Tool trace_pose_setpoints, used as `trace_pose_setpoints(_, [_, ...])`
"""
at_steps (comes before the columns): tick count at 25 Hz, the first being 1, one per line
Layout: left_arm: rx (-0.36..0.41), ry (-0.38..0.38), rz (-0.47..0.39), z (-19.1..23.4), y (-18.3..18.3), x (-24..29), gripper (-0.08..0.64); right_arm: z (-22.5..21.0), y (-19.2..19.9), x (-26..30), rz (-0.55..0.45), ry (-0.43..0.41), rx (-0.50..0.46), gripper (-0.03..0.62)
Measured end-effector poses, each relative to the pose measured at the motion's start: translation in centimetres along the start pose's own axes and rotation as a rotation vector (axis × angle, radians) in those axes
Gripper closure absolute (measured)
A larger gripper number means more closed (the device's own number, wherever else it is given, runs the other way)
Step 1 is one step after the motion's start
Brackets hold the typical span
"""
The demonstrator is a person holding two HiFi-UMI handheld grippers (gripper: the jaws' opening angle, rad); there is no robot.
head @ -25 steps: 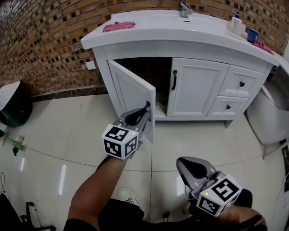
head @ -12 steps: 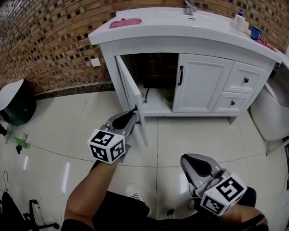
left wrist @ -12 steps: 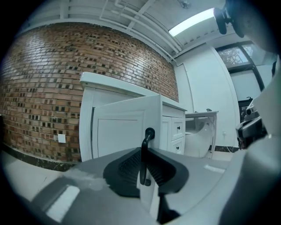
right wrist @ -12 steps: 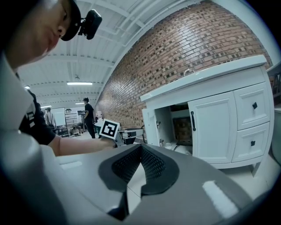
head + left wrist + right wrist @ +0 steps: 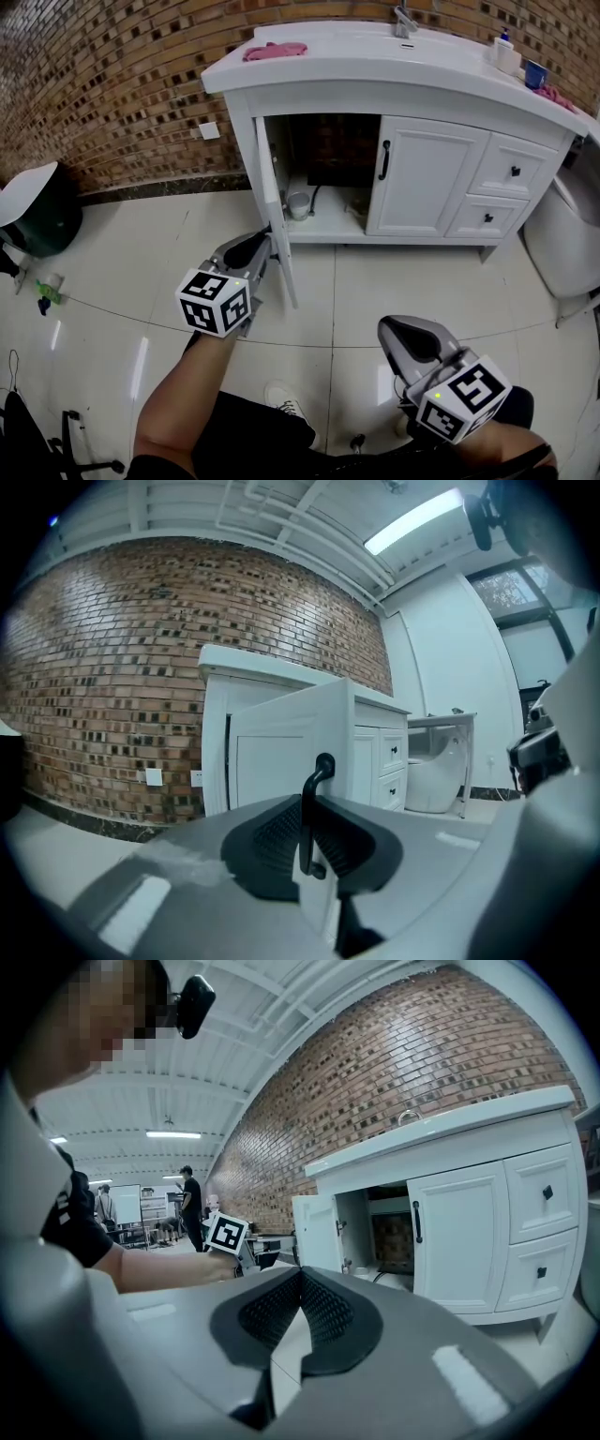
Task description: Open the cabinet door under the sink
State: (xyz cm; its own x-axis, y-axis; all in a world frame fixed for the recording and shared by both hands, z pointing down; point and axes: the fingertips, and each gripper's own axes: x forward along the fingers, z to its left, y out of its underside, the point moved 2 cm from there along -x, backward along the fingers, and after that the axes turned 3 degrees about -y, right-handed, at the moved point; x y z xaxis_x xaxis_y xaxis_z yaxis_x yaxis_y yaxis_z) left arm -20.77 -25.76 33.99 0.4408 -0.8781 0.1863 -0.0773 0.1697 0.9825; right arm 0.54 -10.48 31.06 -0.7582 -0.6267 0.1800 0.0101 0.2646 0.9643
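On the left marker cube (image 5: 214, 300) and the right marker cube (image 5: 466, 396): black-and-white square code patterns, not letters. On the white bottle (image 5: 502, 52) at the right end of the bench (image 5: 375, 67): print too small to read.

Left tongs (image 5: 265, 242): nearly closed, jaws just been closing, with the black door handle (image 5: 307, 822) between the pads and pressed from both sides. In the left gripper view, handle upright along the jaws, its upper end curving back to the cabinet door (image 5: 281, 752).

Right tongs (image 5: 300, 1277): closed, pads meeting at the tips, gripping nothing. Held low at the right of the head view, well apart from the cabinet, pointing toward it.

Cabinet door: the left one under the sink, swung wide on its left-side hinges, almost edge-on in the head view, free edge at the left tongs. Behind it, an open compartment with a small pale cup (image 5: 298, 204) and a dark hose (image 5: 315, 199) on its floor. Just beside the opening, the right door (image 5: 427, 178), shut, with its own black handle; farther right, two drawers (image 5: 511, 173), shut.

On the bench: a pink cloth (image 5: 274, 51) at the left rear, a faucet (image 5: 405, 19) at the back, a blue cup (image 5: 526, 72) just beside the white bottle. Behind, a brick wall (image 5: 112, 84) with a white socket (image 5: 208, 130) left of the cabinet.
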Motion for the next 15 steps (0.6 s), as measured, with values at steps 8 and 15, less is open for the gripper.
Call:
trace_pose_setpoints(8, [0.005,-0.056,0.013,3.1,0.4,-2.0,0.537,0.6,-0.3,-0.3,-0.017,0.002,-0.011,0.584])
trace_pose_setpoints(15, [-0.049,-0.108,-0.002,6.3,0.7,-3.4,0.540,-0.4,0.4,-1.2,-0.007,0.038,-0.010,0.584])
